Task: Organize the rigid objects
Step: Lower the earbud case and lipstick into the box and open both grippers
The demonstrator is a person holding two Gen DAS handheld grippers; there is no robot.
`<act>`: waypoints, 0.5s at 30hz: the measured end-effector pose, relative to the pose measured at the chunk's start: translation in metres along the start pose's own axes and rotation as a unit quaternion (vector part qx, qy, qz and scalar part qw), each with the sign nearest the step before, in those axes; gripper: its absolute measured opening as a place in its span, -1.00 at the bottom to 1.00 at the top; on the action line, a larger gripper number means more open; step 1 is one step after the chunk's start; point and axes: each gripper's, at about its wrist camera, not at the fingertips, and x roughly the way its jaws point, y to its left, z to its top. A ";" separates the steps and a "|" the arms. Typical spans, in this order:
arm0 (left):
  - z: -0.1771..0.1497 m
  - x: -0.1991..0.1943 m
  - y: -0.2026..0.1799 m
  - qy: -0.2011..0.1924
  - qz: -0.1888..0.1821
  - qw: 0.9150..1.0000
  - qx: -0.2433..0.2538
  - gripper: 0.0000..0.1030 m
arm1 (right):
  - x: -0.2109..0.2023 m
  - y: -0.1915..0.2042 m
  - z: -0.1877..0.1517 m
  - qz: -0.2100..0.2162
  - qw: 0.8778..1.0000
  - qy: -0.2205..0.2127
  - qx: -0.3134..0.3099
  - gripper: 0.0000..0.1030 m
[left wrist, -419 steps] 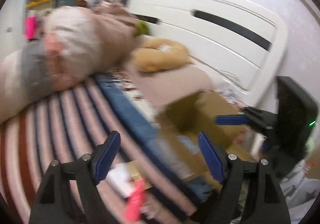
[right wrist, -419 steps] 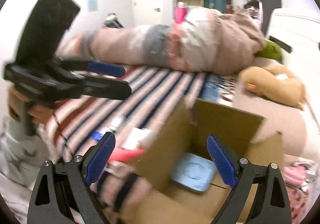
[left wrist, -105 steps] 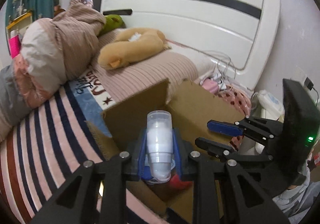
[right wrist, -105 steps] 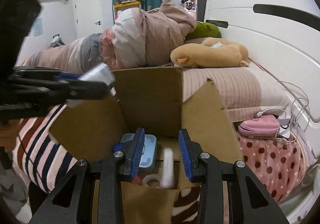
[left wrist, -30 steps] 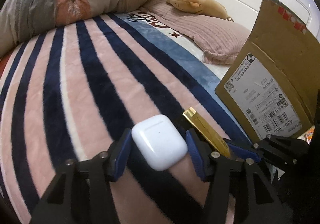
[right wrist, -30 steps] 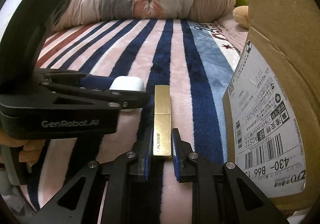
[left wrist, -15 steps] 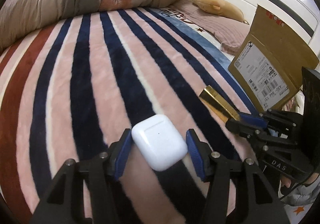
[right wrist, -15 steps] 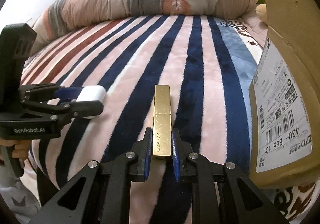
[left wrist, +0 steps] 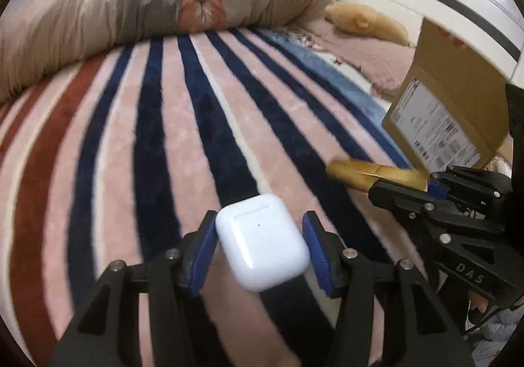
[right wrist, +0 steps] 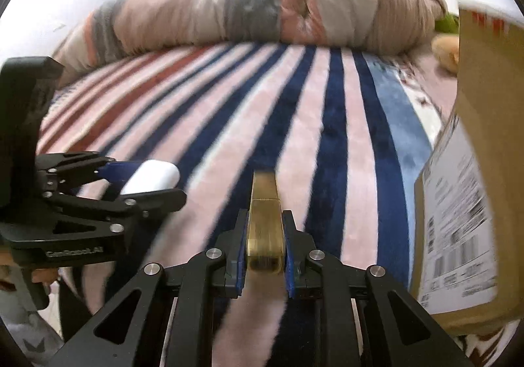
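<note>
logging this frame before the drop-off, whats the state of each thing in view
left tool: shut on the white earbud case, held above the blanket
right tool: shut on the gold tube, pointing forward
cardboard box: standing on the bed at right, label facing the tools
striped blanket: spread flat
duvet: bunched up behind

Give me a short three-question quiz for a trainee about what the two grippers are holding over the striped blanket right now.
1. True or false: the left gripper is shut on a white earbud case.
2. What does the right gripper hold: A) a pink bottle, B) a gold rectangular tube, C) nothing?
3. Fill in: the cardboard box, with its shipping label facing the camera, stands to the ____ of the right gripper in the right wrist view.

Key: 1 true; 2 B; 3 right.
</note>
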 end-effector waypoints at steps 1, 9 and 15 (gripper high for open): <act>0.002 -0.009 -0.002 -0.011 0.000 1.000 0.001 -0.05 | -0.009 0.003 0.004 0.007 1.000 -0.010 -0.003 -0.74; 0.036 -0.097 -0.022 -0.090 0.011 0.996 0.021 -0.05 | -0.071 0.018 0.034 0.037 0.996 -0.079 -0.036 -0.74; 0.069 -0.142 -0.059 -0.135 -0.009 0.989 0.061 -0.05 | -0.133 -0.009 0.045 0.047 0.989 -0.143 -0.018 -0.74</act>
